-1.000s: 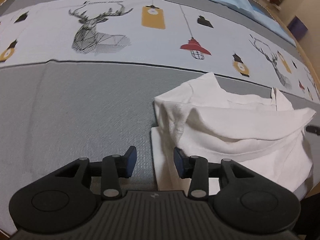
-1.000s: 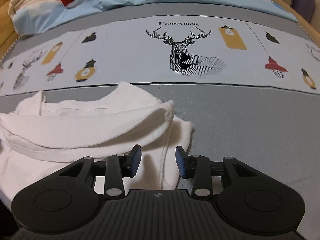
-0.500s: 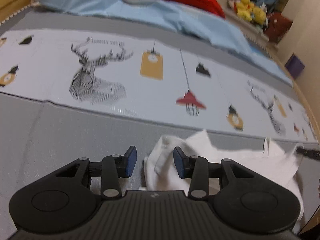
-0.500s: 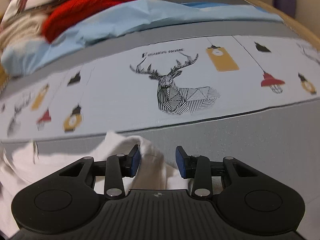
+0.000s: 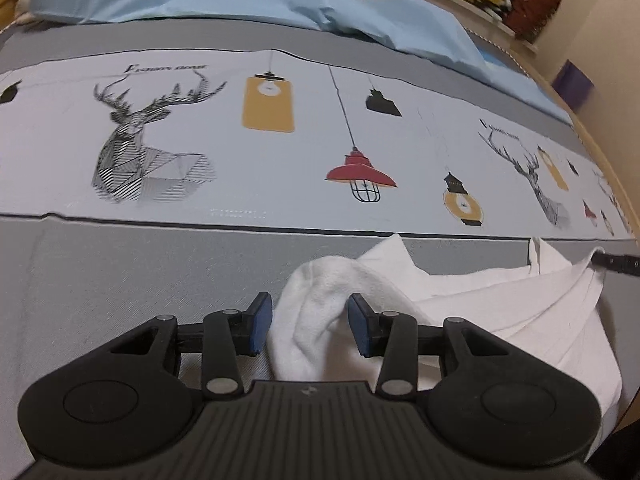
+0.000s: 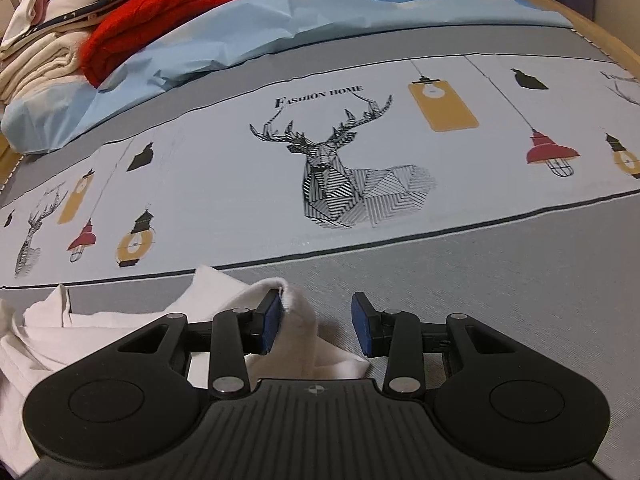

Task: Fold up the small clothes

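Left wrist: white garment apparently between open jaws.

Both wrist cameras look steeply down, close over the bedspread (sharing its deer-print band).

The words "FASHION HOME" are printed in small black capitals on the pale band of the bedsheet, just above the antlers of a line-drawn deer head in the right wrist view. In the left wrist view the same lettering sits above another deer head but is too blurred to read.
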{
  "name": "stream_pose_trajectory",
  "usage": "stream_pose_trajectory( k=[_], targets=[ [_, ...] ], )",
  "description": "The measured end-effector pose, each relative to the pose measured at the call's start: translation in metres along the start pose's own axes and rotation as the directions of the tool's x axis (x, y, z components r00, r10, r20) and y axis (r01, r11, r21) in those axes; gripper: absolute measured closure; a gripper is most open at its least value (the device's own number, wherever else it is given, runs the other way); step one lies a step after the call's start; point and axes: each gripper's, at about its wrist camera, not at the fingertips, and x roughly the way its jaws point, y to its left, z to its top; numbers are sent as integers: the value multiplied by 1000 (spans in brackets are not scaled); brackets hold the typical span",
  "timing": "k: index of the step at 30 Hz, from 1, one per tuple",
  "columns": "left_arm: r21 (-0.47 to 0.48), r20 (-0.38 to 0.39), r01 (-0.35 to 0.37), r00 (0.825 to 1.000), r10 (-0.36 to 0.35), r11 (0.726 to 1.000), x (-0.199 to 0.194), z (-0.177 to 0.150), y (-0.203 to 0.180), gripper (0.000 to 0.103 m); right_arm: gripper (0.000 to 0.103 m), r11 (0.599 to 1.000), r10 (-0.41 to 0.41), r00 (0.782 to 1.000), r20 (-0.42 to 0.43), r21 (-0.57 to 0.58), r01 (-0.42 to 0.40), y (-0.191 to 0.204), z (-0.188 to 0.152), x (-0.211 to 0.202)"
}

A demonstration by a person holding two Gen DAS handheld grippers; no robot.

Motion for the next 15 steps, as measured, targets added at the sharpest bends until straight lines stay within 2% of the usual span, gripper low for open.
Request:
stream_pose_trajectory(
  k=[1, 2, 3, 4, 5, 6, 8, 10, 12, 13, 14, 15],
  targets=[
    [2, 1, 1, 1000, -1, 1000, 3, 0, -2, 57, 63, 1000, 2, 1000, -2, 0, -2, 1, 1, 1],
    [8, 4, 5, 1000, -5, 1000, 5, 1, -3, 63, 63, 1000, 4, 1000, -4, -1, -4, 2, 2, 3],
    [23, 13, 16, 1000, -17, 1000, 6, 2, -4, 95, 64, 1000, 8, 1000, -7, -2, -8, 3, 2, 5],
    [46, 28, 17, 999, -18, 999, 4, 4, -6, 98, 70, 1000, 9, 1000, -5, -4, -9, 4, 4, 6],
    [56, 75, -6, 997, 2, 998, -1, 7, -6, 99, 97, 1000, 4, 1000, 15, -3, -4, 4, 6, 4],
    [41, 126, -33, 992, 28, 999, -6, 10, -4, 99, 98, 1000, 0, 999, 46, 14, -1, 4, 10, 1],
    [-37, 190, -51, 980, 57, 998, -13, 16, 7, 99, 101, 991, 3, 990, 142, 132, -22, -7, 18, -9],
    [-59, 171, -79, 981, 88, 995, -8, 18, 10, 98, 99, 974, -36, 977, 210, 227, -13, -18, 24, -15],
    [-60, 112, -69, 991, 75, 996, 1, 20, 10, 90, 96, 962, -78, 979, 189, 272, 24, -23, 26, -10],
    [-58, 105, -85, 990, 91, 995, 2, 20, 9, 87, 96, 960, -64, 985, 159, 278, 18, -25, 25, -5],
    [-60, 114, -94, 988, 100, 994, 0, 21, 9, 77, 96, 962, -45, 990, 135, 274, 6, -24, 24, -2],
    [-73, 120, -95, 987, 103, 993, -1, 22, 11, 66, 88, 966, -24, 992, 120, 259, -8, -22, 23, 0]
  ],
)
